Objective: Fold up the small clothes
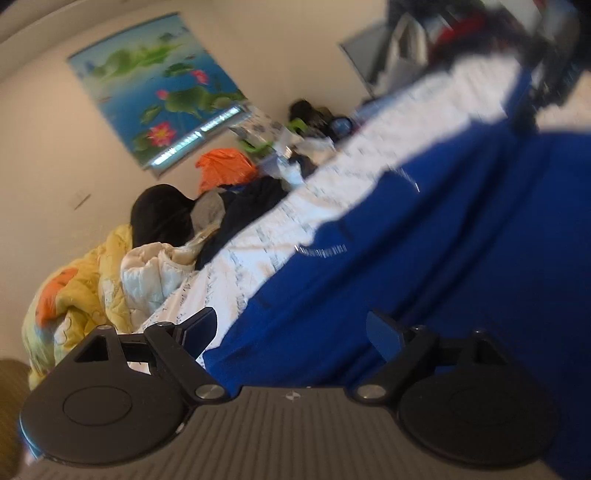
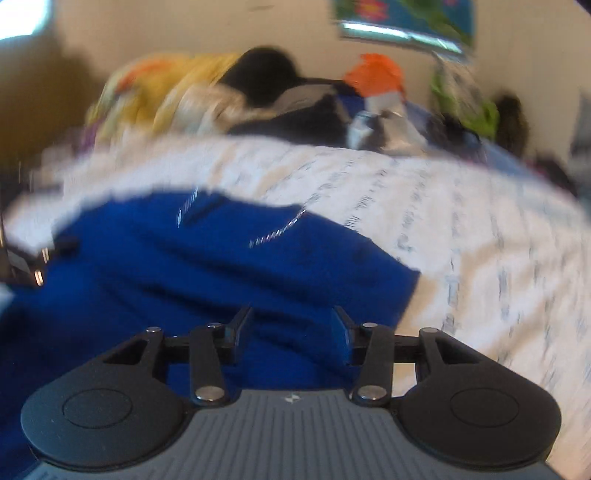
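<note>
Blue garment (image 2: pixel 207 280) spread on bed (image 2: pixel 461 221), directly ahead of both tools, long axis across right view. Right tool (image 2: pixel 291 328) nearer its corner edge, fingers apart, empty. Left tool (image 1: pixel 291 332) wide apart over cloth, empty.

Blurred view along the right gripper (image 2: pixel 291 328), black fingers spread apart with nothing between them, hovering over a royal-blue fabric garment (image 2: pixel 207 273) spread on a white bedsheet with faint grey print (image 2: pixel 461 221). Thin silvery stitching visible on the blue cloth. Beyond, a heap of bedding and clothes: yellow quilt (image 2: pixel 162 85), black garment (image 2: pixel 266 70), orange fabric (image 2: pixel 376 74). Cream wall (image 2: pixel 184 26) behind, flower poster (image 2: pixel 402 18) at top right.
</note>
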`<state>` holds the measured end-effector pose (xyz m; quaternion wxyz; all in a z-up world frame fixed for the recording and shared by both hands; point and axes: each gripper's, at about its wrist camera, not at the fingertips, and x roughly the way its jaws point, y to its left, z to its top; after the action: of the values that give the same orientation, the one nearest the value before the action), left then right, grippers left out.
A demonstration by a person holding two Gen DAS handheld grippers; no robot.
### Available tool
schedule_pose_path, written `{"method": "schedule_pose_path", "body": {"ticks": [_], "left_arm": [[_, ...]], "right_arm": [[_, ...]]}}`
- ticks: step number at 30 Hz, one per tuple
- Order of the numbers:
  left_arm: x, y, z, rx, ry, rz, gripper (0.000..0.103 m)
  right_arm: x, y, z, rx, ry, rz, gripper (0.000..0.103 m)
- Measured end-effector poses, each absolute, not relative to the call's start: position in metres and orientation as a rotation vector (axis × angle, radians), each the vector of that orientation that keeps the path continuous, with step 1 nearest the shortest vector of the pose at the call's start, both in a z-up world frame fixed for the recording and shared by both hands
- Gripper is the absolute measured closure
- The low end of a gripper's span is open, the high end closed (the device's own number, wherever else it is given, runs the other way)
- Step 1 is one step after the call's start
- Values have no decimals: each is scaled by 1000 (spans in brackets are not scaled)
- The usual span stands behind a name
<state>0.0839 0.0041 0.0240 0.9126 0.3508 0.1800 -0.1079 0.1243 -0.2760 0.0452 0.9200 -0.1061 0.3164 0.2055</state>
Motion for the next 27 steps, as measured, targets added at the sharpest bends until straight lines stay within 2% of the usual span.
{"method": "schedule_pose_path", "body": {"ticks": [3,4,5,6,7,11,13,15,16,17,18,19,20,24,25,27], "left_arm": [[97,10,12,710,445,-271,18],[101,15,12,688,463,-293,33],[106,20,14,654,497,-309,77],[113,24,14,622,545,-298,94],[117,30,16,592,566,-285,95],[105,62,21,500,598,-350,95],[97,75,20,494,626,-394,94],[91,82,22,484,642,-411,79],[88,84,24,477,625,-404,54],[85,84,28,461,591,-407,26],[83,84,33,428,557,-413,14],[82,84,38,386,527,-412,0],[84,84,43,337,502,-414,1],[117,75,50,169,534,-371,1],[130,72,48,158,561,-333,6],[156,66,34,173,658,-265,25]], "right_arm": [[137,-254,31,-326,695,469,58],[146,-251,25,-325,738,474,58],[153,-249,20,-331,776,480,64],[152,-250,18,-324,777,491,76],[156,-251,21,-305,802,496,100],[125,-262,40,-310,756,541,100],[113,-271,27,-325,863,577,98],[105,-286,24,-289,873,558,93],[105,-296,30,-230,850,539,82],[109,-306,38,-148,821,513,60],[114,-317,46,-52,780,496,46],[120,-326,51,22,736,483,21],[128,-330,52,63,708,468,18],[167,-313,42,-5,772,390,20],[173,-309,38,-22,774,380,24],[186,-303,23,-48,841,367,68]]}}
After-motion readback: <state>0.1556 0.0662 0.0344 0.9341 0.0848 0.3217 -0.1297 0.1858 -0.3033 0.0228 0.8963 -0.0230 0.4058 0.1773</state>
